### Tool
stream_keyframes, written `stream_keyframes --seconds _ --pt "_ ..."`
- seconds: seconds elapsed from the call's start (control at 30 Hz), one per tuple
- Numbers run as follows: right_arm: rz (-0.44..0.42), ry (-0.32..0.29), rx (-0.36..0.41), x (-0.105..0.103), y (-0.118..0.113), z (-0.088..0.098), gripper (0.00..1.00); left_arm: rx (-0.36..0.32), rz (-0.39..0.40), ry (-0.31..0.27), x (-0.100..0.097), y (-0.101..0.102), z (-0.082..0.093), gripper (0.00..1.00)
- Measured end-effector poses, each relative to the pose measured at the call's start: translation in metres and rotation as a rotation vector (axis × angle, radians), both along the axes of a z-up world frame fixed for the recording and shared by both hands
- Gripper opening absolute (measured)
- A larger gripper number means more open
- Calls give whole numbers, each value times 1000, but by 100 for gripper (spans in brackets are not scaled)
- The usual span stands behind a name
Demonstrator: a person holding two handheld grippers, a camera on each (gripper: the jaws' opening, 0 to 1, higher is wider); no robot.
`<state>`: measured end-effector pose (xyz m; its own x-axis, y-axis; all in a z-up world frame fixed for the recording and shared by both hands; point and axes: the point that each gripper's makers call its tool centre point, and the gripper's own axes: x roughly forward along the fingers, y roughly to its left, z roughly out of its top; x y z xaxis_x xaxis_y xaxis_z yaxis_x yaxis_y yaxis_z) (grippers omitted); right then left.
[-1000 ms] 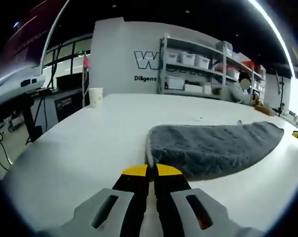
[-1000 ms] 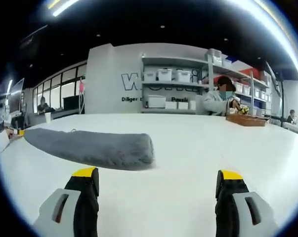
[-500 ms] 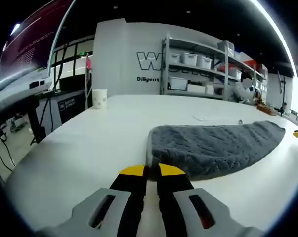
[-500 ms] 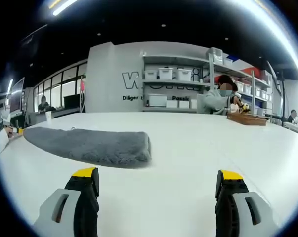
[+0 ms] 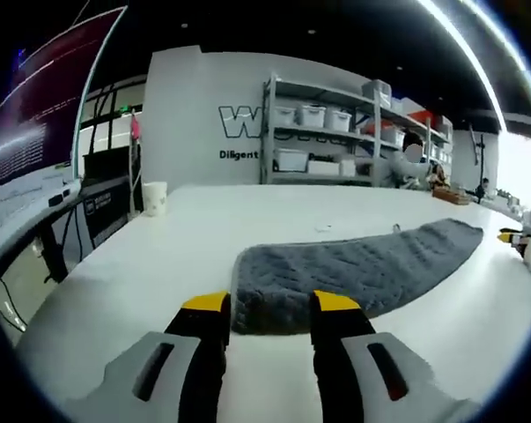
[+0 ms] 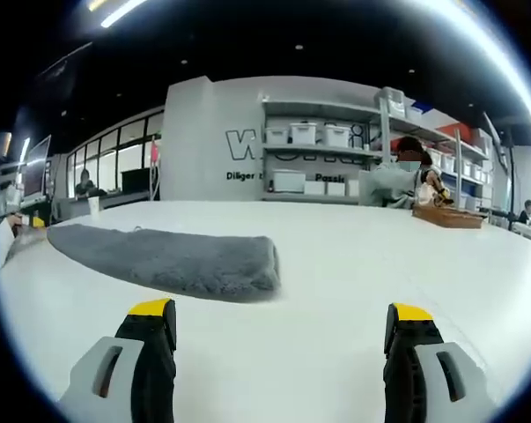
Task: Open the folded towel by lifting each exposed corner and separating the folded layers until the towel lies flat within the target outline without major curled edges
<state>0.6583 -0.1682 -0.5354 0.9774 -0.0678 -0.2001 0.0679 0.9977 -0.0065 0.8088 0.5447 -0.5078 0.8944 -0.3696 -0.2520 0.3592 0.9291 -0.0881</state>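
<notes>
A folded grey towel (image 5: 353, 269) lies on the white table (image 5: 151, 264). In the left gripper view its near end sits just beyond the tips of my left gripper (image 5: 270, 304), whose yellow-tipped jaws stand open a towel-edge's width apart with nothing between them. In the right gripper view the same towel (image 6: 173, 257) stretches from the far left to a thick folded end left of centre. My right gripper (image 6: 281, 313) stands wide open over bare table, to the right of and short of that end. The other gripper's yellow tip (image 5: 512, 236) peeks in at the far right.
A paper cup (image 5: 154, 197) stands at the table's far left edge. Shelves with white bins (image 5: 322, 141) line the back wall. A seated person (image 6: 397, 181) works at a wooden tray (image 6: 447, 216) at the far right. A monitor (image 5: 45, 97) hangs at the left.
My left gripper's jaws went from shut to open, and its view shifted a little toward the towel's near end. The right gripper stays wide open; its view drifted slightly.
</notes>
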Motion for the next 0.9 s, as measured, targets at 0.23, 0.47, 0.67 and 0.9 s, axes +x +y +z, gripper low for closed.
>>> stream_keyframes --seconds 0.23,0.47,0.67,0.9 --pt "-1 -26 -3 -3 -3 4 99 87 -26 -36 1 -5 5 73" --pt "-9 -39 30 -5 -7 1 99 21 -132 -22 -6 -19 3 87" --pt "4 -52 -27 -5 -2 4 99 3 -228 10 -8 -23 -2 98" --pt "83 -17 -129 4 21 2 99 74 -316 59 -11 -25 -23 100"
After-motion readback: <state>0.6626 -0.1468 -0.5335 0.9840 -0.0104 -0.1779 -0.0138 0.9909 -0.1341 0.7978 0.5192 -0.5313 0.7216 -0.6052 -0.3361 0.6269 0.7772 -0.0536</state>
